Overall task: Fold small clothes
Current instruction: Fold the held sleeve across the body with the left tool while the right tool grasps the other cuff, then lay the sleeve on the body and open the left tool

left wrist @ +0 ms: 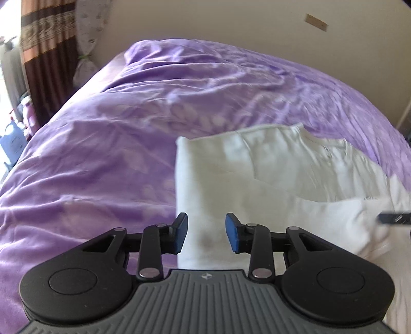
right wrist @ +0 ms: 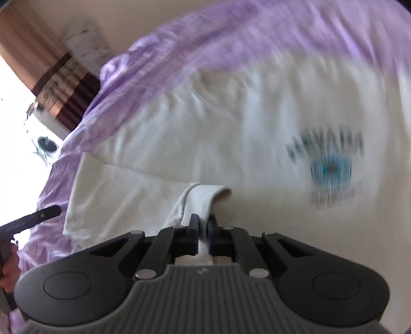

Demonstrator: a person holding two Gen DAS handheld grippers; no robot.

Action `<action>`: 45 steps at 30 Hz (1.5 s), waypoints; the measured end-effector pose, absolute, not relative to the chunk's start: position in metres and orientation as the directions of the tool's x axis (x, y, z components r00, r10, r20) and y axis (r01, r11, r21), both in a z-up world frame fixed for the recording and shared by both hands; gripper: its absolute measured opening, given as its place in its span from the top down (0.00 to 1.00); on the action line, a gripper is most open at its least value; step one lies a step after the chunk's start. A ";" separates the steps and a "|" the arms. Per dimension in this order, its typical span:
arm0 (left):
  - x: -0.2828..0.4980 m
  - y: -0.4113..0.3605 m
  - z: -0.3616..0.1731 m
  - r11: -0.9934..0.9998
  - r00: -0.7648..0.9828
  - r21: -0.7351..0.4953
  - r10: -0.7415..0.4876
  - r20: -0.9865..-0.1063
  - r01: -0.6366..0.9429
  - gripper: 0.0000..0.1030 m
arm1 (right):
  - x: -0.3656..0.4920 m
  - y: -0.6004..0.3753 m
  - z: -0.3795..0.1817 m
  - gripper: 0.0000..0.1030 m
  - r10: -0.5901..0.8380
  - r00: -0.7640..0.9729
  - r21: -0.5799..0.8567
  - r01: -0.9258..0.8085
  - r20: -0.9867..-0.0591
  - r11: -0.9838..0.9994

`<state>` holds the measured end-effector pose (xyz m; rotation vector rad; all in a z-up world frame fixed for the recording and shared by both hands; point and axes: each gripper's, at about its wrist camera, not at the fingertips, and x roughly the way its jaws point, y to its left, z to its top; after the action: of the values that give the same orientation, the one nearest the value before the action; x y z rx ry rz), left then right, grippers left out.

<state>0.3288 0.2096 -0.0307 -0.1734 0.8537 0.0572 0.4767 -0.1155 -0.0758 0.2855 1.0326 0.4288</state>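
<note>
White cotton T-shirt point(left wrist: 269, 179) with a blurred blue-green chest print point(right wrist: 331, 164) lies on the rumpled purple satin bedcover point(left wrist: 128, 128), right of centre in the left wrist view. One garment counted; partly folded, with a straight vertical folded edge on its left side.

Left gripper point(left wrist: 206, 236): released, blue pads apart, nothing between them. It hangs over the near left part of the shirt, the folded edge showing just inside its left finger.

Right gripper point(right wrist: 203, 228): clenched on a pinched-up fold of the shirt's white fabric, which rises as a small hump ahead of the fingers. Right wrist view is motion-blurred; print lettering not legible.

Surroundings: brown striped curtain point(left wrist: 43, 51) at the far left by a bright window; pale patterned fabric bundle point(left wrist: 87, 38) against the cream wall point(left wrist: 231, 23); blue items point(left wrist: 12, 138) beyond the left bed edge, too small to identify. A dark finger tip of the other gripper shows at the right edge of the left wrist view and at the left edge of the right wrist view.

Edges and room: bedcover lies open to the left of the shirt and beyond it. Left bed edge curves down toward the curtain. Nothing lies on the shirt besides its own folds.

Count: two grippers, one shirt, one bedcover.
</note>
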 end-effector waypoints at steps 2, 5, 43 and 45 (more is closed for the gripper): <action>0.329 0.216 -0.026 0.978 0.662 -0.152 -0.022 -0.749 -0.140 0.61 | 0.480 -0.103 -0.040 0.99 0.475 0.477 0.388 -0.275 -0.739 0.880; 0.331 0.221 -0.018 0.971 0.677 -0.173 -0.016 -0.735 -0.166 0.61 | 0.491 -0.089 0.018 1.00 0.482 0.544 0.344 -0.341 -0.687 0.875; 0.432 0.190 -0.096 0.913 0.654 -0.350 -0.134 -0.744 -0.211 0.97 | 0.561 -0.293 -0.111 0.99 0.289 0.599 0.369 0.012 -0.747 0.929; 0.433 0.191 -0.102 0.908 0.636 -0.357 -0.143 -0.759 -0.221 0.93 | 0.565 -0.296 -0.126 0.97 0.281 0.582 0.376 0.046 -0.763 0.925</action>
<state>0.4329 0.1910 -0.1022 -0.4454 0.8888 0.0459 0.5648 -0.2959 -0.1259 0.3784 0.9456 0.1410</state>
